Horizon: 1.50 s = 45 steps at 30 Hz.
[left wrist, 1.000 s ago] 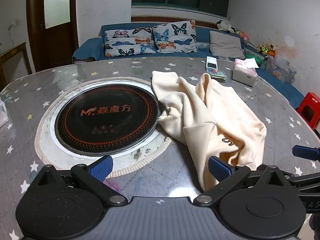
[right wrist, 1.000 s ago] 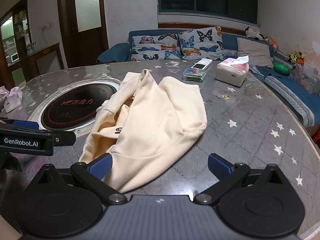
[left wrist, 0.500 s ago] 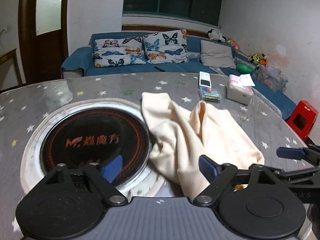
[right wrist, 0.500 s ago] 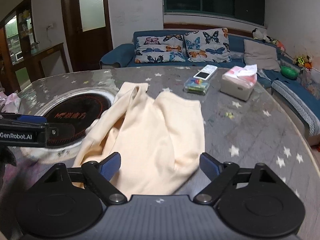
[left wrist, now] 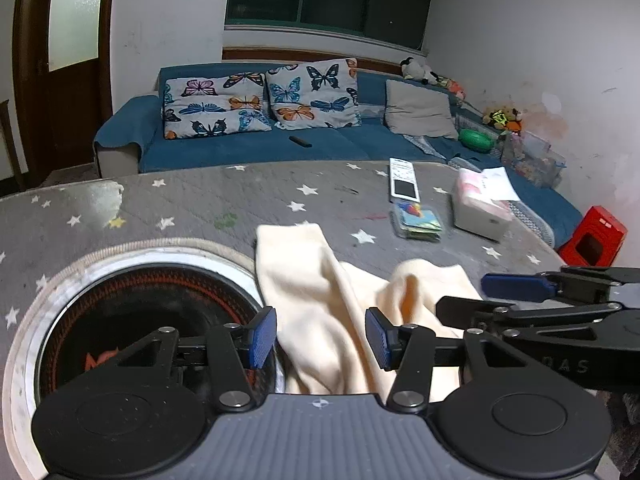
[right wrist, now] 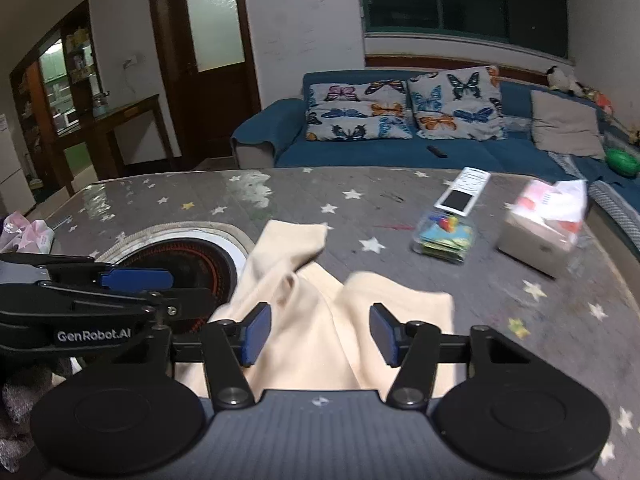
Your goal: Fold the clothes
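Both claws have been carried forward over the cream garment, left claw and right claw half-narrowed (nothing pinched yet), so the near hem at six o'clock must be gripped.

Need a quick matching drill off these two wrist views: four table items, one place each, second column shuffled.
Things:
1. cream garment
2. remote
3. tissue box
4. induction cooker

Places:
A. set into the table, left of the garment
B. near the table's right edge
C. in front of both grippers
D. lying just beyond the clear box of colourful bits

Pairs: 1-C, 2-D, 3-B, 4-A
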### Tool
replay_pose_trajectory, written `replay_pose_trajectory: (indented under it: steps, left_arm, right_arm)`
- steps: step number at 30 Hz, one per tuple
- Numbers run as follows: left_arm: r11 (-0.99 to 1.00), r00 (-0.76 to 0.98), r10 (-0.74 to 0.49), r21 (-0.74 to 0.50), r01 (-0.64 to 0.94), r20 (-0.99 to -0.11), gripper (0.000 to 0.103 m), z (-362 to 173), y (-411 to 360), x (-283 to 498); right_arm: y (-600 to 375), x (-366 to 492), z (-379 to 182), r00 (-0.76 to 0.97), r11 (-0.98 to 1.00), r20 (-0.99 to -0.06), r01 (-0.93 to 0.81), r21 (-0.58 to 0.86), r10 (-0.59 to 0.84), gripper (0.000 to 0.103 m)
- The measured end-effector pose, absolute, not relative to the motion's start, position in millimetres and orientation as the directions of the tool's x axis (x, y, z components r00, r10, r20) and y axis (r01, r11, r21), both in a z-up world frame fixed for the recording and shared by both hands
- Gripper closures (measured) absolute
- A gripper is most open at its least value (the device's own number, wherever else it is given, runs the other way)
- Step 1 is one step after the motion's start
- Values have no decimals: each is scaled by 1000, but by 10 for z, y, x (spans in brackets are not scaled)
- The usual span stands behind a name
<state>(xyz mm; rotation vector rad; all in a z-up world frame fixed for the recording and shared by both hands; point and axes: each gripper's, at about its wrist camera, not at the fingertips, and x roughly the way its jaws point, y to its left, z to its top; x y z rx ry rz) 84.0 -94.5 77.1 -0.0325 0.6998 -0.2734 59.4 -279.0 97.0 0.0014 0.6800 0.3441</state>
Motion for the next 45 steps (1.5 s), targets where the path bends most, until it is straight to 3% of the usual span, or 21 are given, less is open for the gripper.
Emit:
replay_pose_trajectory:
  steps: [3, 5, 7, 10, 18, 22, 24, 27, 36, 45]
  left_arm:
    - [965, 727, -256, -120, 234, -637, 51, 758, -923, 953]
    - [965, 722, -255, -122, 233, -643, 50, 733, -935, 1034]
    - [964, 717, -257, -122, 235, -648, 50, 702, -958, 1122]
    - [959, 699, -277, -142, 246, -659, 50, 659, -1016, 1270]
    - [944, 645, -315, -156, 292, -696, 52, 463, -1275, 1637]
    - [944, 622, -307, -146, 298, -720, 81, 331, -1306, 1713]
    - [945, 630, -305, -144, 294, -714, 90, 310, -1264, 1685]
    - [950, 668, -292, -125, 288, -684, 96, 347, -1191, 1578]
    - [978, 777, -205, -152, 141, -596, 98, 642, -589, 1075]
    - [978, 809, -74, -203, -57, -583, 98, 678, 317, 157]
  right_arm:
    - [-2712, 737, 895, 703, 935, -628, -331, 124, 332, 58]
    - [-2662, 828, 823, 691, 933, -640, -338, 125, 336, 67]
    - [-2670, 872, 763, 680, 930, -648, -341, 135, 343, 88]
    - [-2770, 836, 755, 698, 938, -637, -320, 132, 328, 99]
    - [-3195, 552, 940, 773, 962, -574, -243, 126, 271, 101]
    - [-3506, 268, 1110, 824, 977, -525, -176, 118, 212, 101]
    - [-3678, 114, 1170, 846, 985, -505, -130, 116, 171, 101]
    - [-3946, -128, 1181, 865, 993, -494, -38, 113, 90, 101]
    - [-4672, -721, 825, 819, 959, -562, 240, 151, -116, 101]
    - [-4871, -946, 586, 788, 940, -598, 299, 163, -147, 101]
